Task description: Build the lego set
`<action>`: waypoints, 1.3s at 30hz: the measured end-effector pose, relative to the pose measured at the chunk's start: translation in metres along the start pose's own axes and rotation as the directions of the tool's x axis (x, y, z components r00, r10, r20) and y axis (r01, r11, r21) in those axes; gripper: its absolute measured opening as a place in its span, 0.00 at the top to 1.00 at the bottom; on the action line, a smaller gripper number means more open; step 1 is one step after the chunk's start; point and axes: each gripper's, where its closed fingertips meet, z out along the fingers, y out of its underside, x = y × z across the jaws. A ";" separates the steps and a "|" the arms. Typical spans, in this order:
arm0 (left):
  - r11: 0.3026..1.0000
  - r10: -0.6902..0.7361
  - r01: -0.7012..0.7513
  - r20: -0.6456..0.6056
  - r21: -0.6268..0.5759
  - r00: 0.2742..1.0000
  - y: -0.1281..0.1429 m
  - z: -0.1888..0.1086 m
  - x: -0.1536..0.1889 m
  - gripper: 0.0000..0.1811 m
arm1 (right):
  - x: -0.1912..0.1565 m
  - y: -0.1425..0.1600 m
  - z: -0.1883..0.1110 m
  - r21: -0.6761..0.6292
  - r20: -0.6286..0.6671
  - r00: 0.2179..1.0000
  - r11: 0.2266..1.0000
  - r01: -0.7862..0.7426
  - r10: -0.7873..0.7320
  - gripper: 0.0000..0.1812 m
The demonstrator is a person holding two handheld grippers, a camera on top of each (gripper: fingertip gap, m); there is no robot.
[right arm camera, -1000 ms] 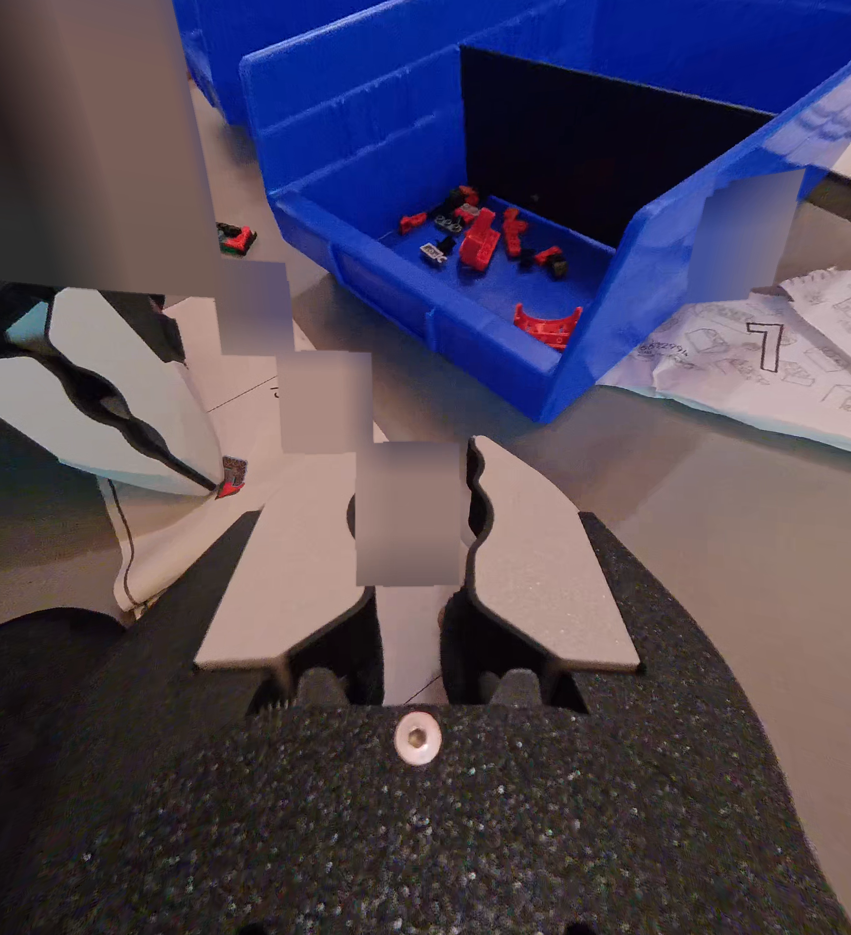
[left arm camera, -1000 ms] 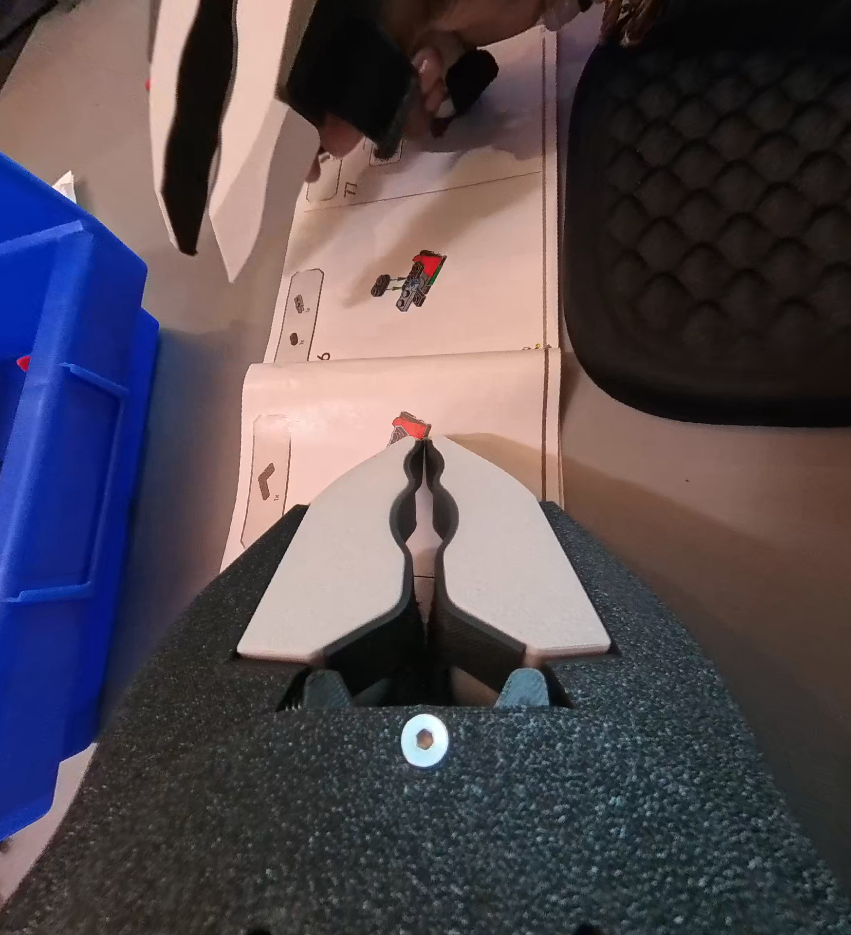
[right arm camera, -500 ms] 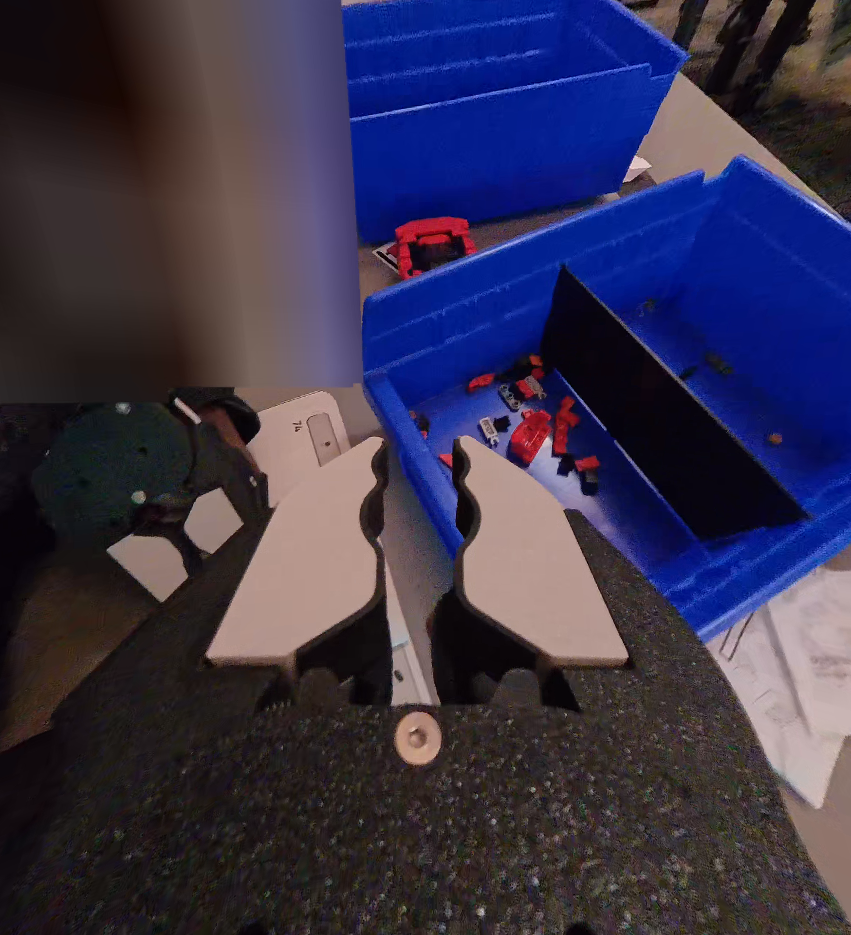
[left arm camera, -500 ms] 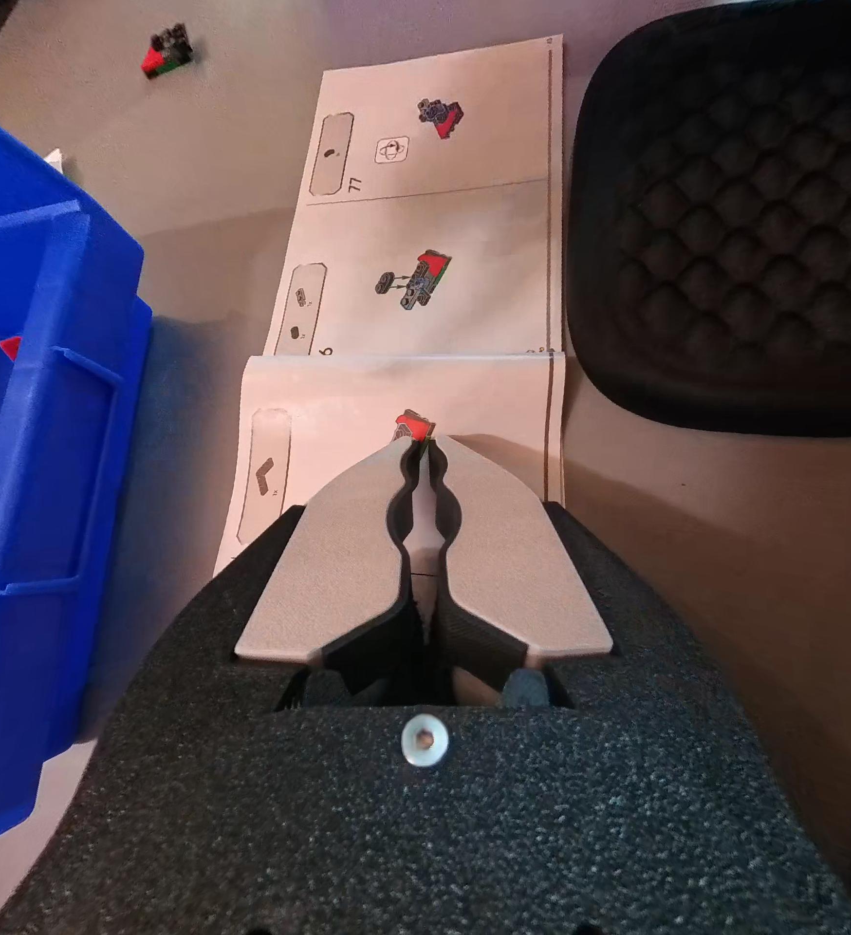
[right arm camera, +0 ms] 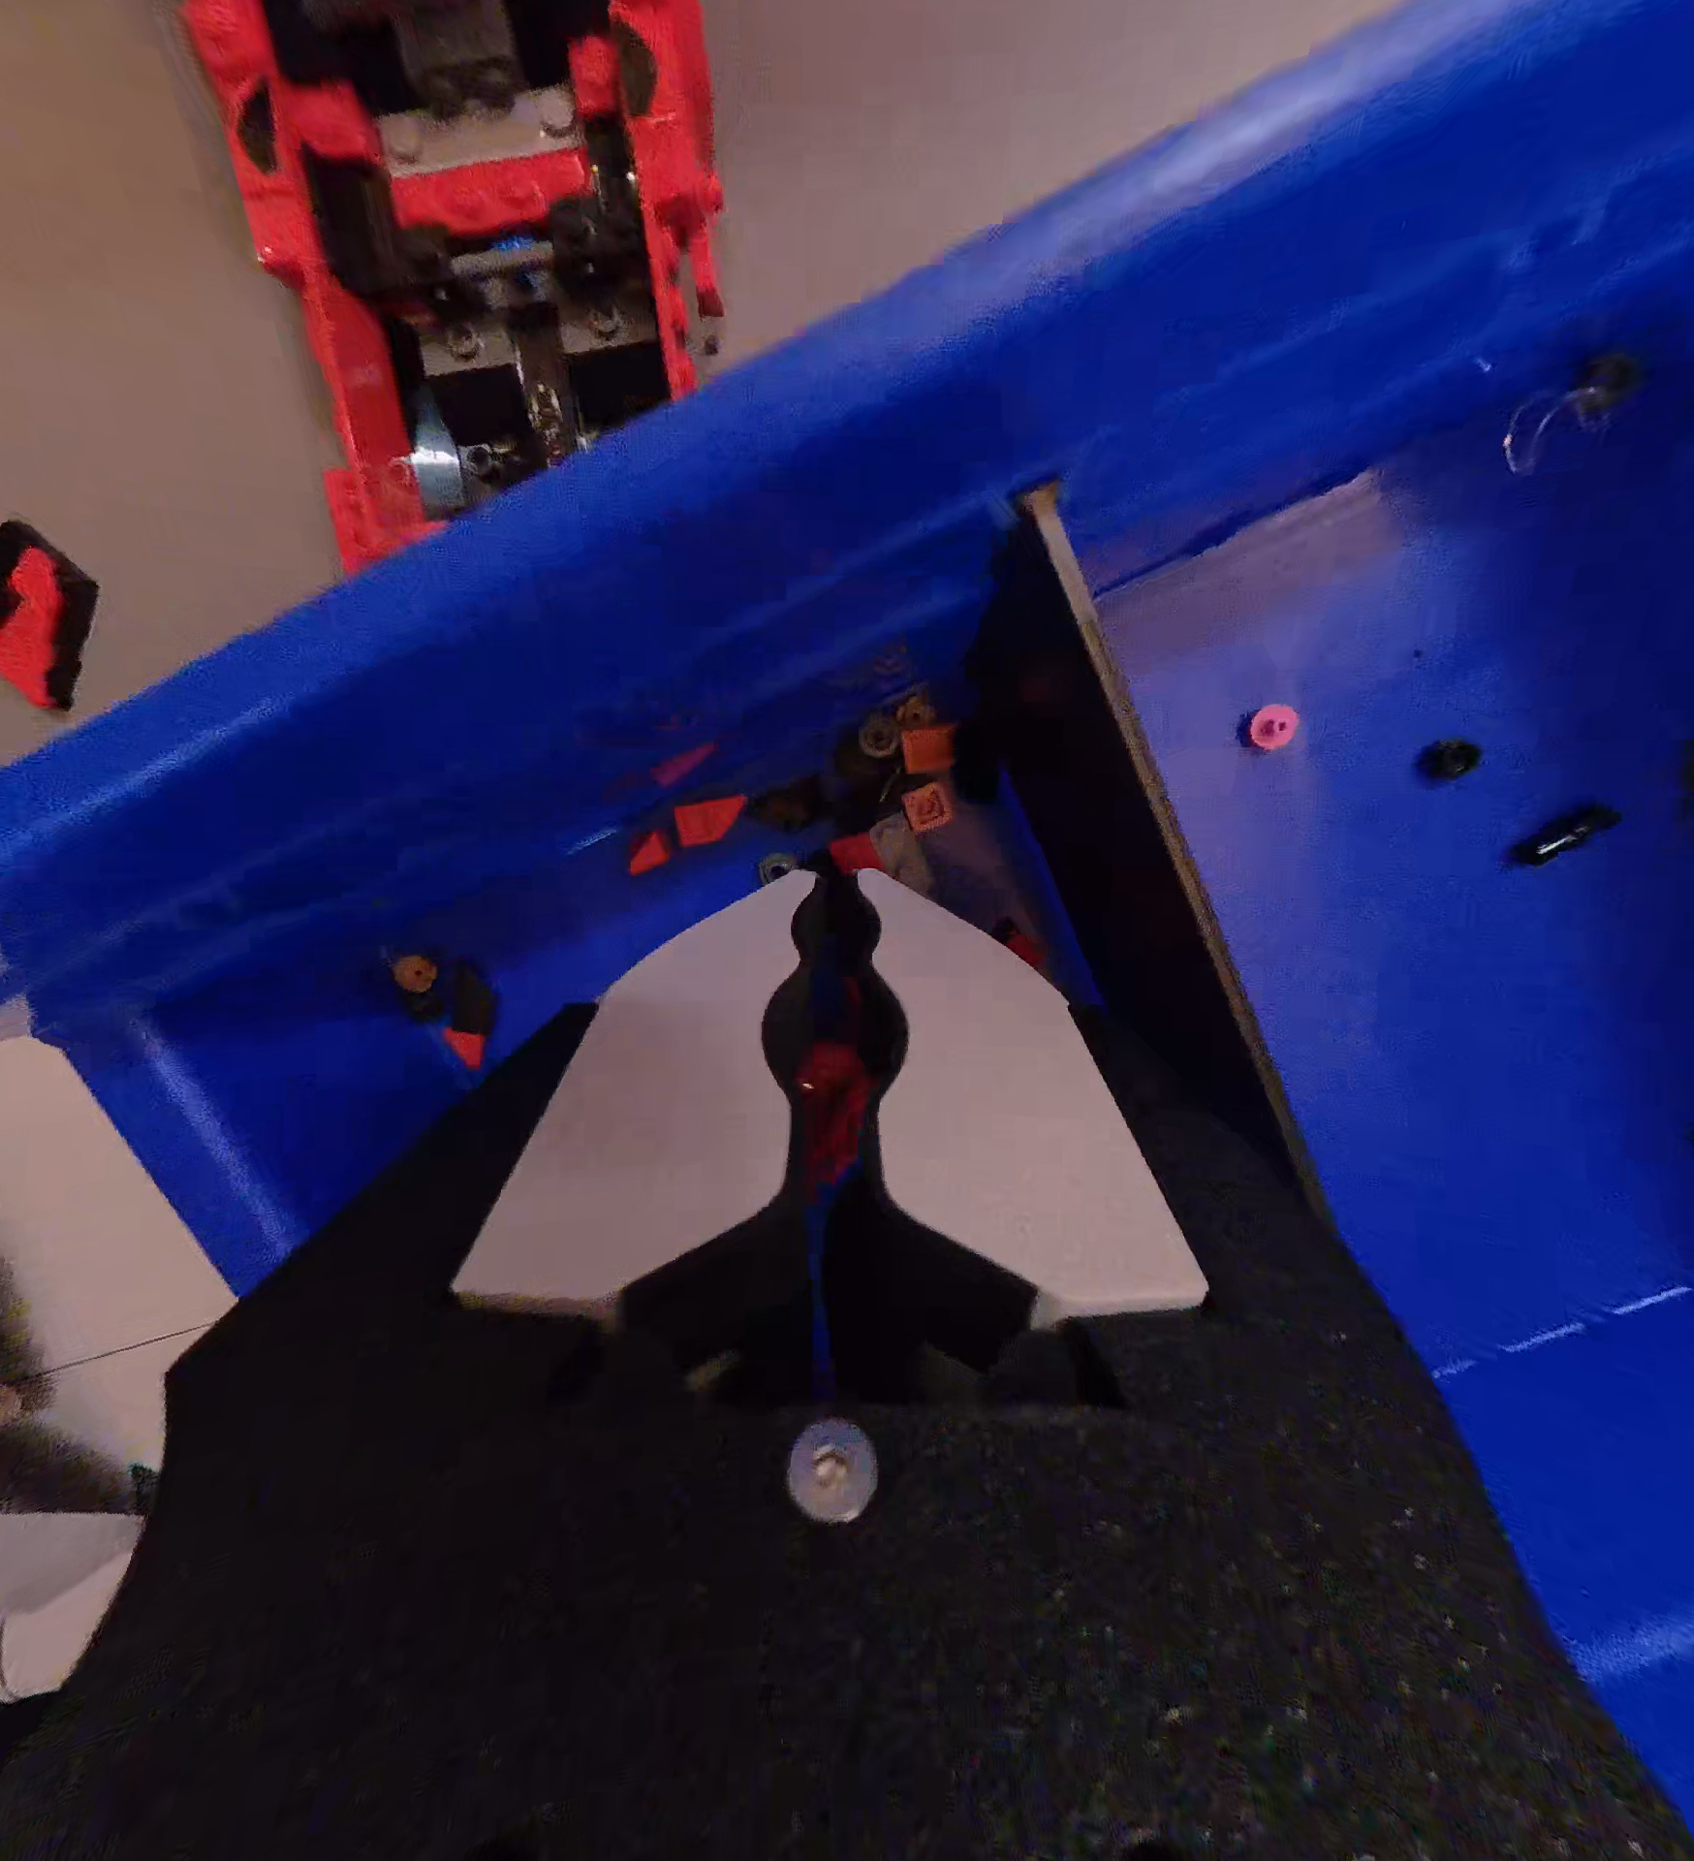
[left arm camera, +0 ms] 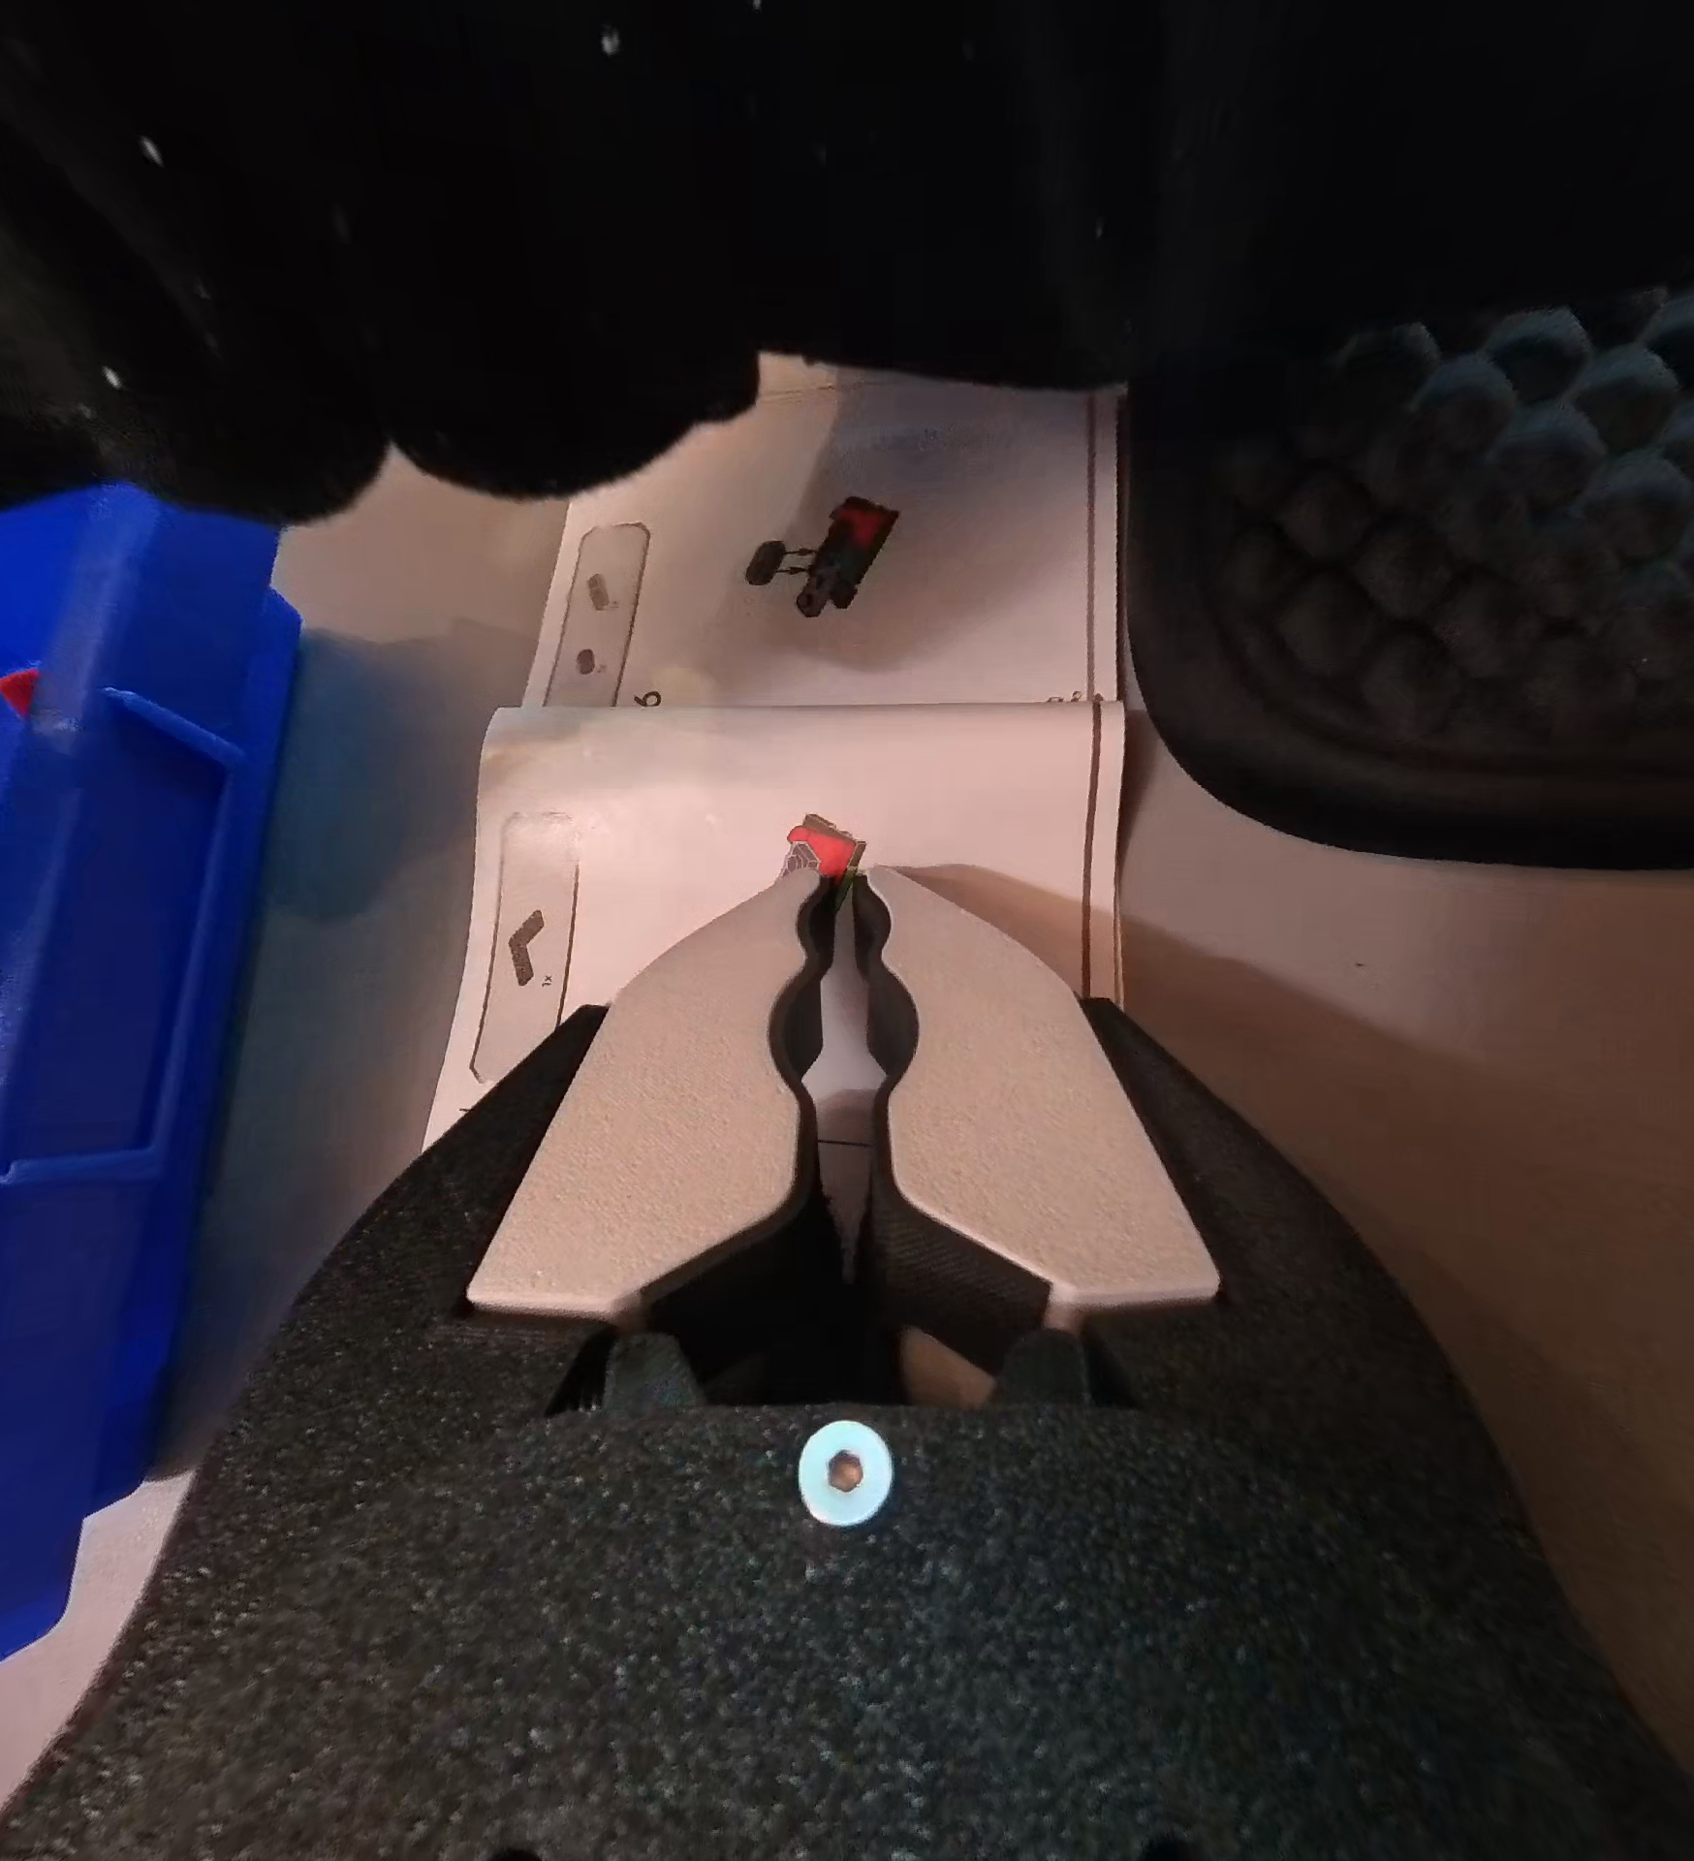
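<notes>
Left gripper (left arm camera: 841, 874) low over the instruction booklet (left arm camera: 974, 775), jaws nearly together at the tips with a thin slit between, nothing held. Hemmed in on the left edge of the frame by a blue bin (left arm camera: 98, 906), on the upper right by a black dimpled mat (left arm camera: 1487, 604); a dark blurred mass across the whole top, where half a second ago lay open table and booklet.

Right gripper (right arm camera: 838, 874) down inside the divided blue bin (right arm camera: 621, 645), jaws closed to a narrow gap; red visible in the slot between them, but cannot tell whether a piece is gripped. Tips just short of a heap of small red and black lego pieces (right arm camera: 883, 785) in the corner against the black divider (right arm camera: 1125, 765), little free room there. More open floor in the right compartment, a few scattered bits. Earlier above the bin, jaws apart; now lowered into it.

Beyond the bin wall, top of frame, on the tan table (right arm camera: 78, 302): the partly built red car (right arm camera: 481, 232); a small red-black subassembly (right arm camera: 22, 614) at left.
</notes>
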 end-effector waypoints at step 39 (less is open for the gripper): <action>1.000 0.004 -0.004 0.002 0.000 1.000 0.000 0.000 0.000 0.99 | -0.008 0.022 0.001 -0.007 -0.014 0.959 0.959 0.283 -0.284 0.95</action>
